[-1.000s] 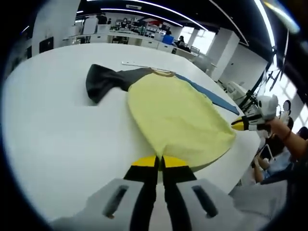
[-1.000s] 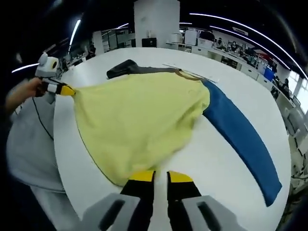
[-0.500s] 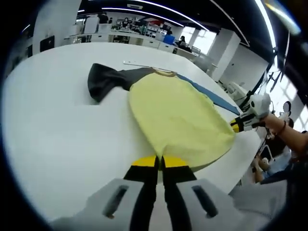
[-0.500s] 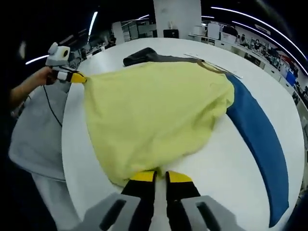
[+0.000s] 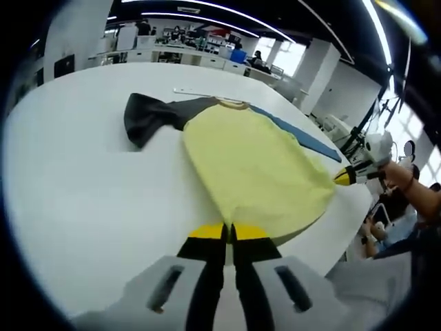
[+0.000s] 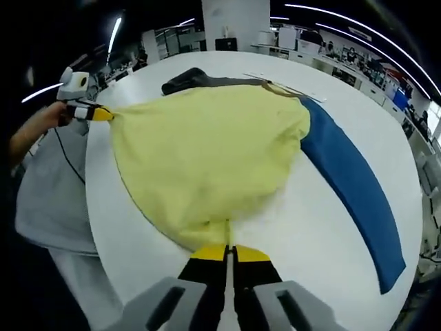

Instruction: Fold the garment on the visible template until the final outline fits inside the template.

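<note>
- Shirt (image 5: 258, 162), seen in the left gripper view, lies spread on the white tabletop (image 5: 76, 172): yellow body toward the camera, a dark sleeve (image 5: 148, 117) flung out to the far left, a blue sleeve (image 5: 296, 134) running along the far right.
- The left tool (image 5: 229, 234) has its jaws pressed together on the near hem corner, so that corner can be lifted and carried rather than dragged.
- At the right edge of this view the right tool (image 5: 348, 176) pinches the opposite hem corner. The hem looks drawn fairly taut between the two, which I judge is meant to keep the edge straight for a clean fold.
- A thin pale strip (image 5: 196, 92) lies beyond the collar; it may be a template edge, but I cannot tell.

- In the right gripper view the shirt (image 6: 207, 152) fans out from the right tool (image 6: 229, 252), whose jaws are clamped on the yellow hem with cloth bunching at the tips.
- The left tool (image 6: 96, 114) grips the far hem corner at the left, a hand (image 6: 31, 134) behind it, just past the tabletop (image 6: 310, 221) rim.
- The blue sleeve (image 6: 351, 186) lies flat and long on the right, the dark sleeve (image 6: 182, 79) at the far end; both are free.
- With both lower corners held, the next move is probably to carry the hem up toward the collar; the sleeves will likely need tucking in too.
</note>
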### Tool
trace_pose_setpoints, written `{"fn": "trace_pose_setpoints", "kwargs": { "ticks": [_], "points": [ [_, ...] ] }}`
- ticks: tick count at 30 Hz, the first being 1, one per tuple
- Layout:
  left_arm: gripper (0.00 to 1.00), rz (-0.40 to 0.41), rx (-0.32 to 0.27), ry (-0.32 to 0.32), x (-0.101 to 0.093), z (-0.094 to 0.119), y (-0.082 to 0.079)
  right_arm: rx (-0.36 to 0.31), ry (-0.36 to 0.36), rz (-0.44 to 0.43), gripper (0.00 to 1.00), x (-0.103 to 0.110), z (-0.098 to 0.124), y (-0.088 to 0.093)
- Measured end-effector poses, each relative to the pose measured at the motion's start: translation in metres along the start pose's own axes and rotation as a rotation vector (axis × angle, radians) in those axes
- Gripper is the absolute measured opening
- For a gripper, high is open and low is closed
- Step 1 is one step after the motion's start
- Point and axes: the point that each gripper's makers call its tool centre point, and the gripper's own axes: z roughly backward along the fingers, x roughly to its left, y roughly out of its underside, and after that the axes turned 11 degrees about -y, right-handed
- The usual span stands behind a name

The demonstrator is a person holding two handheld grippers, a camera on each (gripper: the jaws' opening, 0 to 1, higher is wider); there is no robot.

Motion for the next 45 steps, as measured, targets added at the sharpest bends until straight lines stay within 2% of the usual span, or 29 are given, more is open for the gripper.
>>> {"fn": "trace_pose_setpoints", "kwargs": {
  "ticks": [10, 18, 21, 26, 29, 37, 45],
  "points": [
    [0.00, 0.012, 0.015, 0.012, 0.000, 0.001, 0.010, -0.048, 0.083, -0.107, 0.00, 0.014, 0.017, 0.015],
    [0.00, 0.016, 0.042, 0.005, 0.005, 0.001, 0.019, -0.096, 0.145, -0.211, 0.00, 0.027, 0.015, 0.033],
    [0.00, 0.015, 0.052, 0.003, 0.005, 0.001, 0.024, -0.096, 0.173, -0.212, 0.00, 0.028, 0.014, 0.037],
    [0.00, -0.035, 0.088, -0.025, 0.007, 0.002, 0.035, -0.087, 0.210, -0.198, 0.00, 0.036, 0.011, 0.042],
    [0.00, -0.055, 0.097, -0.037, 0.010, 0.003, 0.038, -0.074, 0.210, -0.188, 0.00, 0.040, 0.009, 0.046],
    [0.00, -0.101, 0.136, -0.072, 0.016, 0.006, 0.049, -0.088, 0.184, -0.232, 0.00, 0.052, 0.008, 0.053],
    [0.00, -0.106, 0.164, -0.087, 0.018, 0.009, 0.059, -0.076, 0.177, -0.240, 0.00, 0.060, 0.008, 0.059]
  ]
}}
